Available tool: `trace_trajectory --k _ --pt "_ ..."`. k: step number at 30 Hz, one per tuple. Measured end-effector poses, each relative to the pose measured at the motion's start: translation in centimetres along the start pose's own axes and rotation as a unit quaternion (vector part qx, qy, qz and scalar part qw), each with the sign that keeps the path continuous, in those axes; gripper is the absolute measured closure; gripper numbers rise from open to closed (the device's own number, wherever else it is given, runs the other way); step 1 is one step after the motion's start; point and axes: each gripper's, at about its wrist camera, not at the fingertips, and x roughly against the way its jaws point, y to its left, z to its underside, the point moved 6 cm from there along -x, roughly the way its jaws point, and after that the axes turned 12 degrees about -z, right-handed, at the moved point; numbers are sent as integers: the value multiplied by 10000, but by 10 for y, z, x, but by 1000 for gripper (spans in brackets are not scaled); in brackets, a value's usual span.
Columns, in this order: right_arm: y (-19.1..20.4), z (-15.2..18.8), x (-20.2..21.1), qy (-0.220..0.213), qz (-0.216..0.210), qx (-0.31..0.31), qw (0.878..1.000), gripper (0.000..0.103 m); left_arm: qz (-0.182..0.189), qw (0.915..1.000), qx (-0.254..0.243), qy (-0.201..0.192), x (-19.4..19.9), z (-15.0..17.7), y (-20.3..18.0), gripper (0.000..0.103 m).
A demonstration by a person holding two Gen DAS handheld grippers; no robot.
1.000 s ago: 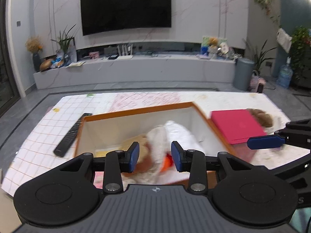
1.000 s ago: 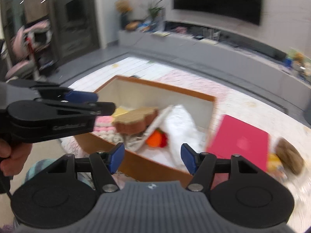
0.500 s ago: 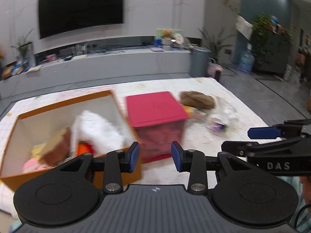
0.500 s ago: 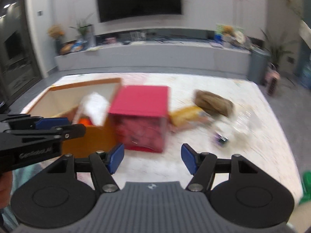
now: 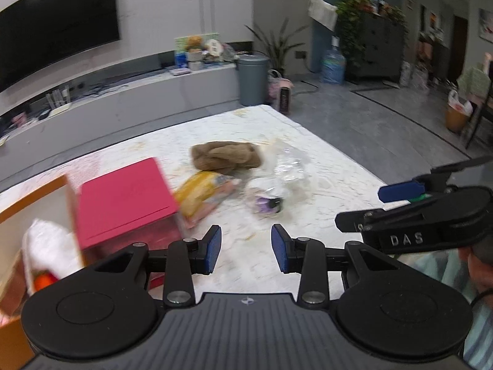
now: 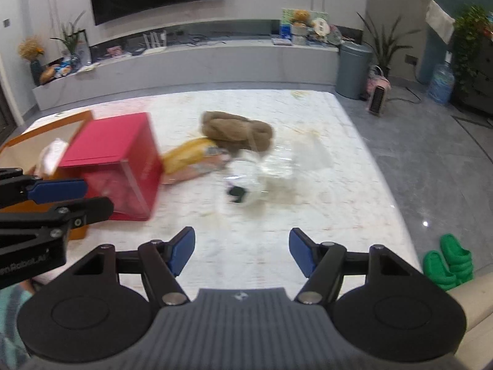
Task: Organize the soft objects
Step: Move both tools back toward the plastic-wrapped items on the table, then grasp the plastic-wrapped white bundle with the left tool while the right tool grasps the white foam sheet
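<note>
both your left gripper (image 5: 245,249) and right gripper (image 6: 242,252) are wide and empty. reach first the near clear bag (image 6: 262,172), press gently; the brown plush (image 6: 237,131) lies farther, right of the red box (image 6: 114,160).

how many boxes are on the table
2: the orange box at the table's left edge, and the red box right beside it. Others may sit outside both views.
</note>
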Motion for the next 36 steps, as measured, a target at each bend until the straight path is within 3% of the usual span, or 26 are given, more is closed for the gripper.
trace_trajectory --k 9,19,21,26,36 --pt "-55 -11 -24 265 61 -198 9994 41 392 9985 -377 44 -48 -26 -36 60" --pt "-97 -22 -69 700 84 -252 9972 43 617 9905 -1212 200 -116 -47 -65 42" --pt "-101 -24 -78 786 121 -186 9967 49 588 9888 -1342 266 -129 -49 -69 42" --pt "-110 -24 -98 999 58 -34 9950 50 649 9846 -1538 515 -159 -47 -75 42" --pt "-128 -24 -119 1194 109 57 9928 40 305 9743 -2195 394 -183 -38 -87 35"
